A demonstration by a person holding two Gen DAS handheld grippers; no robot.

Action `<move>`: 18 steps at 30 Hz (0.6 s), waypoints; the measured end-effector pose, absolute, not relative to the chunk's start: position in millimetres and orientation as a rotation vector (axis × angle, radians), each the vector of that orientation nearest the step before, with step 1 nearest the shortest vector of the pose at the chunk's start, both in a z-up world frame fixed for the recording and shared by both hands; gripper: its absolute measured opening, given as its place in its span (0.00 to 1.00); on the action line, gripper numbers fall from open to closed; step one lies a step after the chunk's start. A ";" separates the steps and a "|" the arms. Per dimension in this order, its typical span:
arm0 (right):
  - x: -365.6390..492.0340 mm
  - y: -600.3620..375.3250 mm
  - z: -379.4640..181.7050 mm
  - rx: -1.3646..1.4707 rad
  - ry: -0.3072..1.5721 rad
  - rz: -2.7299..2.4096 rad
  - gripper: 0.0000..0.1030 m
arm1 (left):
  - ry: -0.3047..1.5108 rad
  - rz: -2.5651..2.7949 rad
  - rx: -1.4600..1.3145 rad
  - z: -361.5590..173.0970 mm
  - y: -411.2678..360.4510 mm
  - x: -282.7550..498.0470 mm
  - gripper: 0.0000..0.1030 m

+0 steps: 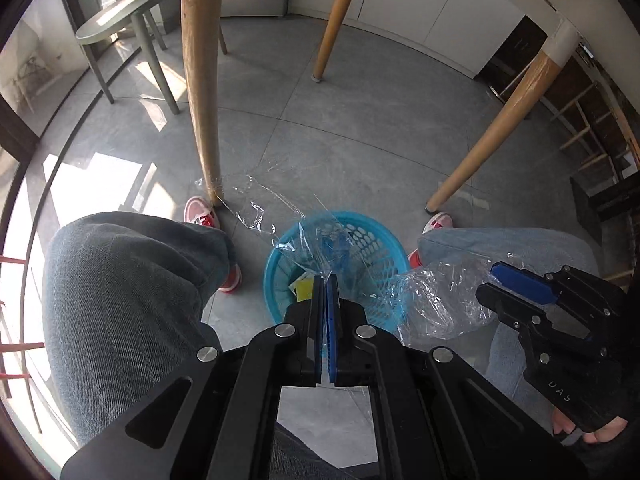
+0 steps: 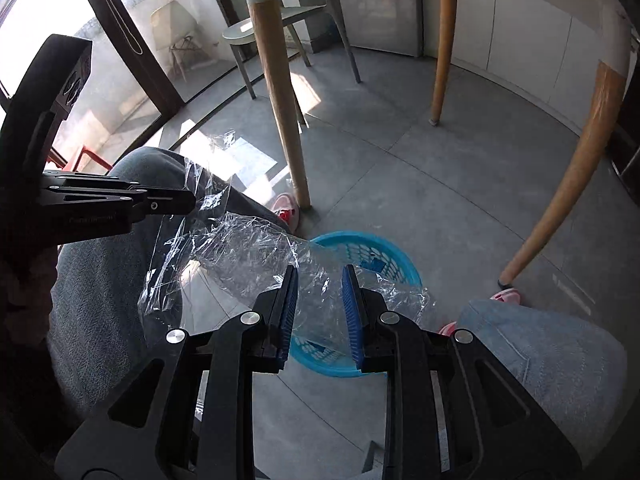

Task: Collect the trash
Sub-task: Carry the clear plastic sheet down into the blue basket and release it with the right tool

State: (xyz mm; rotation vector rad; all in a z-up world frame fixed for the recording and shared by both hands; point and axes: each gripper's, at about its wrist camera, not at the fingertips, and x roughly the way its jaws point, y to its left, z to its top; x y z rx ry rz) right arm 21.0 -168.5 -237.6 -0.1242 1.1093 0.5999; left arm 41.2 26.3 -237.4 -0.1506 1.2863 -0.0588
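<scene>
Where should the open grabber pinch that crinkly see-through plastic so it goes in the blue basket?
Probably the bunched, crumpled middle of the clear crinkly plastic sheet, coming from above, since that part already sits between the open right gripper. The thin flat edge looks floppy and would likely slip. The left gripper is shut on another corner, and the round blue plastic basket sits right below.

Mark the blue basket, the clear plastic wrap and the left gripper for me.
blue basket [image 2: 394,258]: right wrist view, mesh wall near the rim.
clear plastic wrap [image 2: 248,240]: right wrist view, crumpled middle.
left gripper [image 1: 326,280]: left wrist view, between the closed fingertips.
</scene>
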 end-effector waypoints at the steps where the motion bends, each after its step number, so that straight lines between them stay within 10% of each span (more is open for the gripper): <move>1: 27.8 -164.8 -247.5 -0.142 1.123 0.584 0.21 | 1.285 -0.048 -0.142 -246.3 25.1 49.8 0.01; 18: 119.8 -128.8 -419.5 -0.138 1.529 0.461 0.21 | 1.666 0.038 0.011 -424.9 -5.5 138.4 0.01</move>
